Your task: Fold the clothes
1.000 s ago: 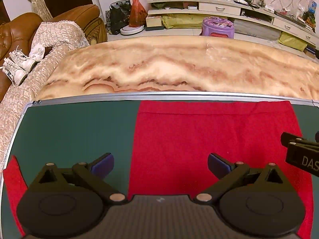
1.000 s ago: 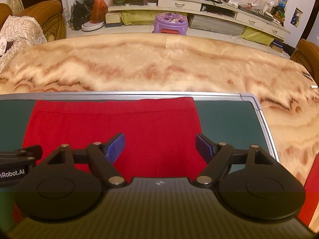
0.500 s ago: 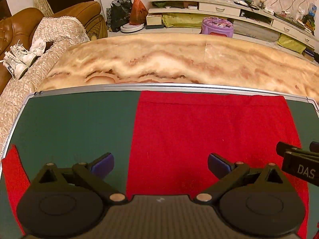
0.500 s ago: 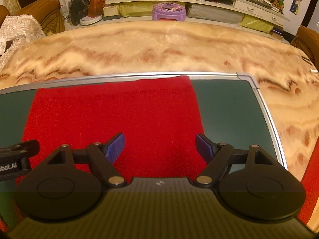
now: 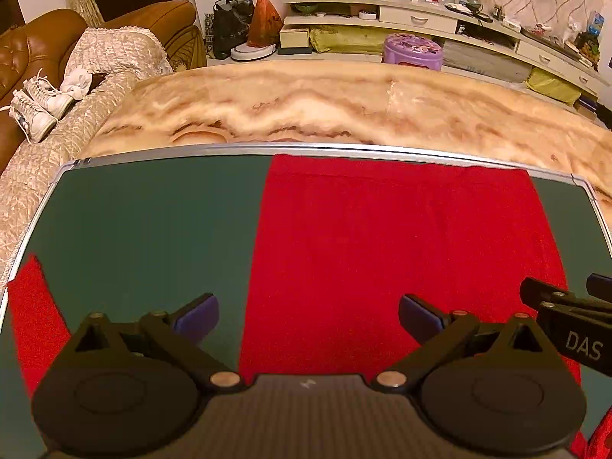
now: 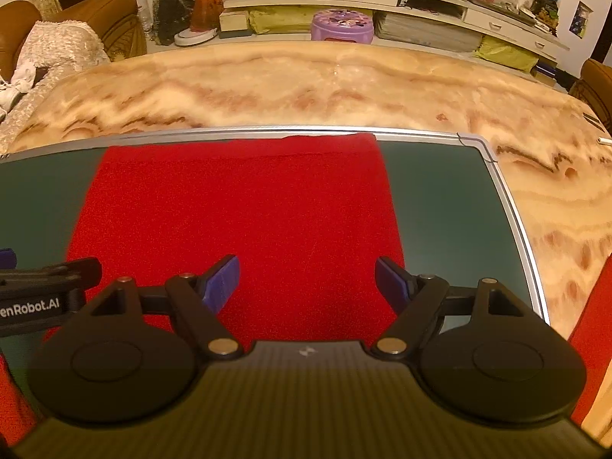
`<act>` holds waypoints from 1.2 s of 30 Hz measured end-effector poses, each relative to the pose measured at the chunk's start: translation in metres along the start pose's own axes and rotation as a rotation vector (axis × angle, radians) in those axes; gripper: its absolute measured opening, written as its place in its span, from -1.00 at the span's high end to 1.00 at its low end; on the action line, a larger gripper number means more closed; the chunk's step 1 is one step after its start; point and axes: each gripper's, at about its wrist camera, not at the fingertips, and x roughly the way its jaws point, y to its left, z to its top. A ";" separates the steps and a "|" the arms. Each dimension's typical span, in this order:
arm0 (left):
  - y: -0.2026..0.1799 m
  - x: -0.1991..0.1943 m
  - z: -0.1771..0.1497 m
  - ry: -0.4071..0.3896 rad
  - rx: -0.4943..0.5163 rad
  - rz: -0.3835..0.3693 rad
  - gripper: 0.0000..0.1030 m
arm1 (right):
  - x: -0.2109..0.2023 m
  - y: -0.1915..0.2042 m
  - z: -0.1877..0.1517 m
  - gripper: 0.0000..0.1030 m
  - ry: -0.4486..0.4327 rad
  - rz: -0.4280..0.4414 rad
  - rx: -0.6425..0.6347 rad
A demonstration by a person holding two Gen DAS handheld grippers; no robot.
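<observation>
Nearest in each wrist view is the tool itself: the left gripper [image 5: 308, 311] hangs with its jaws spread wide and nothing between the blue pads, and the right gripper [image 6: 307, 279] likewise stands wide and empty. Both hover over the red garment [image 5: 401, 252], which lies flat on a dark green mat [image 5: 153, 222] with a silver rim; the cloth's far hem lies along the mat's far edge, and its left and right sides run straight toward the near edge, where it passes out of sight beneath the tools. More red fabric shows at the near left corner of the mat and off its right side, probably parts of the same piece, though the link is hidden. The cloth looks knitted and soft, light and limp rather than stiff; it will likely sag and drape when lifted, and its nap should give the pads good purchase. The far corners, or the two side edges, seem the sensible places to pinch, one per tool, so the fold stays square. Lettering reads "DAS" on the tool body at the right of the left view, and "enRobot.AI", its start cut off, at the left of the right view. Beyond the mat spreads a marbled table [image 6: 306, 84], then a purple stool [image 6: 341, 25] and cluttered shelves.
</observation>
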 end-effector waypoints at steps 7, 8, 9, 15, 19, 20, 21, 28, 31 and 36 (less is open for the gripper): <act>0.004 -0.015 -0.021 0.007 -0.004 0.006 -0.99 | -0.012 0.004 -0.016 -0.66 0.014 0.015 -0.002; 0.005 -0.017 -0.023 0.010 -0.007 0.003 -0.99 | -0.014 0.005 -0.019 -0.66 0.015 0.016 -0.002; 0.006 -0.019 -0.026 0.011 -0.011 0.000 -0.99 | -0.016 0.005 -0.022 -0.66 0.016 0.020 -0.002; 0.005 -0.035 -0.041 0.009 -0.008 -0.001 -0.99 | -0.033 0.007 -0.037 -0.66 0.013 0.028 -0.011; 0.005 -0.048 -0.052 0.000 -0.001 0.011 -0.99 | -0.044 0.010 -0.048 -0.66 0.012 0.030 -0.020; 0.005 -0.051 -0.055 -0.005 0.004 0.019 -0.99 | -0.047 0.011 -0.050 -0.66 0.011 0.029 -0.021; 0.004 -0.055 -0.058 -0.010 0.009 0.026 -0.99 | -0.049 0.011 -0.052 -0.66 0.013 0.033 -0.021; 0.011 -0.071 -0.079 -0.011 -0.014 0.017 -0.99 | -0.067 0.009 -0.063 -0.66 0.008 0.042 -0.019; 0.016 -0.078 -0.088 -0.010 -0.031 0.014 -0.99 | -0.074 0.007 -0.070 -0.66 0.010 0.043 -0.016; 0.021 -0.093 -0.104 -0.015 -0.045 0.032 -0.99 | -0.086 0.008 -0.084 -0.66 0.012 0.048 -0.030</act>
